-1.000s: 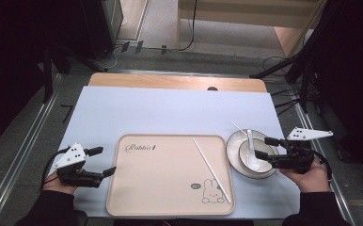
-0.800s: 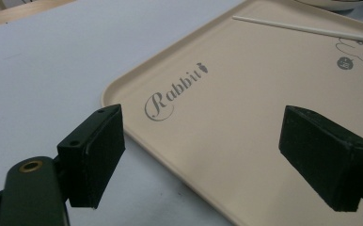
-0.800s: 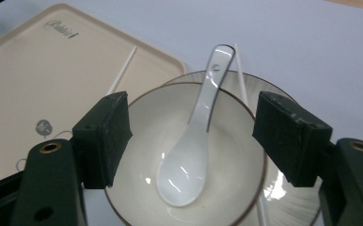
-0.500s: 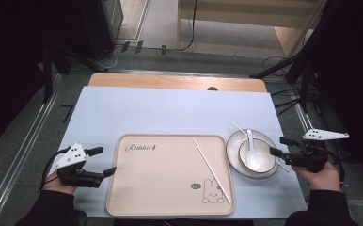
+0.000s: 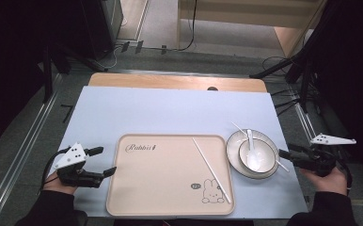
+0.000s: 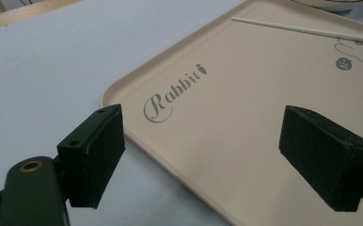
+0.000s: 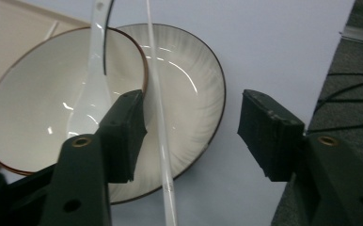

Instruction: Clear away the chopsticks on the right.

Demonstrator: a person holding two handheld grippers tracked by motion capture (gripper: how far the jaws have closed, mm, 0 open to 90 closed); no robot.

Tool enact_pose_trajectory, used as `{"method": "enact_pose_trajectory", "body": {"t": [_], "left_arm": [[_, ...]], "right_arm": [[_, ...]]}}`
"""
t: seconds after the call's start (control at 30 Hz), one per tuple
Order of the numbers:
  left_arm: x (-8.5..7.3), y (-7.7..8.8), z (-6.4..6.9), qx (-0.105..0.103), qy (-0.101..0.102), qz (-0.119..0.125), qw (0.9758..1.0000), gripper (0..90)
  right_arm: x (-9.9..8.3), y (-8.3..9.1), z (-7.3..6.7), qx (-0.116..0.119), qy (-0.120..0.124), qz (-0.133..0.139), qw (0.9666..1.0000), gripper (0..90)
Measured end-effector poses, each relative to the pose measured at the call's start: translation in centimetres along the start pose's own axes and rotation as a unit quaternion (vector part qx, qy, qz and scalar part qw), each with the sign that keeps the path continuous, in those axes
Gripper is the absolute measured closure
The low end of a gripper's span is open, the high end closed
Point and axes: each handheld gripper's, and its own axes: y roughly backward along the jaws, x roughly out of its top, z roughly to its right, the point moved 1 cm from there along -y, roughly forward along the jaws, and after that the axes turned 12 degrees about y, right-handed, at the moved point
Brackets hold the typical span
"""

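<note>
A white plate [image 5: 234, 143] holds a white bowl [image 5: 262, 155] just right of the beige tray [image 5: 170, 188]. A white spoon [image 5: 251, 148] rests in the bowl. One white chopstick [image 5: 211, 169] lies on the tray, and another chopstick [image 5: 280, 164] lies slanted across the plate. My right gripper [image 5: 285, 154] is at the plate's right rim; its jaws have just been closing. In the right gripper view that chopstick [image 7: 163, 155] runs between the jaws of the right gripper [image 7: 196, 134], close to the left pad [image 7: 123, 136], untouched. My left gripper [image 5: 102, 162] stands open at the tray's left edge [image 6: 123, 108].
A pale blue mat [image 5: 170, 113] covers the table, with the wooden tabletop [image 5: 170, 81] bare at the far side. The mat's right edge and dark floor with cables [image 7: 349, 94] lie just beside my right gripper. The tray bears a rabbit drawing [image 5: 211, 190].
My right gripper has drawn back to the right, from over the plate to its right rim, and lower. Its jaws stand narrower. The left gripper has stayed in place.
</note>
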Motion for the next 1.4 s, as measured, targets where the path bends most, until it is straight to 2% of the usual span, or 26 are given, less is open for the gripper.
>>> {"method": "enact_pose_trajectory", "body": {"t": [0.17, 0.3, 0.57, 0.7, 0.87, 0.97, 1.1, 1.17, 1.27, 1.4], "left_arm": [[0.0, 0.0, 0.0, 0.000, 0.000, -0.001, 1.0000, 15.3], [0.0, 0.0, 0.0, 0.001, -0.001, -0.002, 1.0000, 15.3], [0.0, -0.1, 0.0, 0.002, -0.002, -0.001, 1.0000, 15.3], [0.0, 0.0, -0.1, 0.001, -0.001, 0.000, 1.0000, 15.3], [0.0, 0.0, -0.1, 0.004, 0.002, 0.000, 1.0000, 15.3], [0.0, 0.0, -0.1, 0.002, -0.002, -0.001, 1.0000, 15.3], [0.0, -0.1, -0.1, 0.003, 0.000, -0.002, 1.0000, 15.4], [0.0, -0.1, 0.0, 0.002, -0.001, 0.000, 1.0000, 15.4], [0.0, -0.1, -0.1, 0.004, -0.001, 0.000, 1.0000, 15.4], [0.0, 0.0, -0.1, 0.005, 0.000, -0.001, 1.0000, 15.4]], "right_arm": [[-0.3, -0.8, -0.4, 0.024, 0.009, -0.017, 0.9995, 59.5], [-0.4, -1.6, -0.8, 0.042, 0.021, -0.043, 0.9979, 69.2], [-0.8, -3.2, -0.9, 0.061, 0.024, -0.081, 0.9946, 78.8], [-0.7, -4.2, -0.4, 0.081, 0.011, -0.084, 0.9932, 82.9], [-0.4, -4.6, -0.3, 0.082, 0.011, -0.088, 0.9926, 84.1], [-0.4, -4.5, 0.0, 0.086, -0.005, -0.085, 0.9926, 84.3], [-0.2, -3.7, 0.5, 0.088, -0.042, -0.074, 0.9925, 84.7], [0.0, -3.2, 0.7, 0.081, -0.058, -0.067, 0.9928, 84.8], [0.7, -2.4, 1.0, 0.072, -0.100, -0.064, 0.9903, 84.9], [1.4, -1.7, 0.9, 0.055, -0.115, -0.056, 0.9902, 84.9]]}}
